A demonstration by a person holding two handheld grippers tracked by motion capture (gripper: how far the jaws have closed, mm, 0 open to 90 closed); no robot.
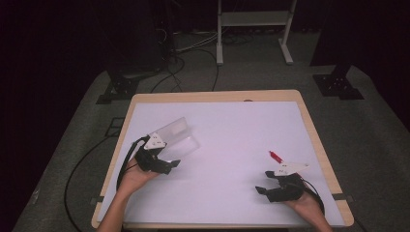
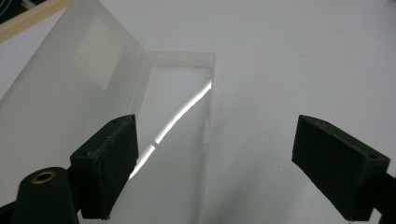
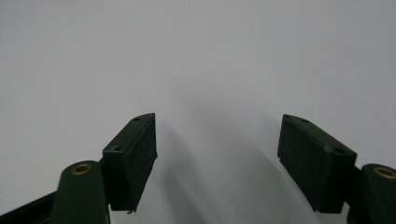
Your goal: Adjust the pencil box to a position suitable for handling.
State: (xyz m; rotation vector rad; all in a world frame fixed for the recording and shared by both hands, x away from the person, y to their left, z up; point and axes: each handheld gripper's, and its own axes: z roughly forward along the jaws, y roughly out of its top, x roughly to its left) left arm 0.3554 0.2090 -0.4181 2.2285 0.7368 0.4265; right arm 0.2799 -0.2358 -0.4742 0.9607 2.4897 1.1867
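Note:
A clear plastic case [image 1: 178,137] lies open on the white table top [image 1: 232,130] at the left, its lid tilted up toward the far left. My left gripper [image 1: 170,165] hovers at the case's near end, open, with nothing between its jaws. Seen from the left gripper view, the case [image 2: 177,116] has its tray straight ahead and its lid [image 2: 79,79] to the left, while the left gripper [image 2: 215,168] is wide apart. A small red object [image 1: 275,156] lies at the right. My right gripper [image 1: 263,186] sits open just near of it; in the right gripper view the gripper [image 3: 217,158] faces bare table.
The table's wooden rim [image 1: 319,145] runs along the right side. Cables [image 1: 87,164] trail over the grey floor at the left. A white stand [image 1: 254,29] and black bases [image 1: 338,84] are beyond the far edge.

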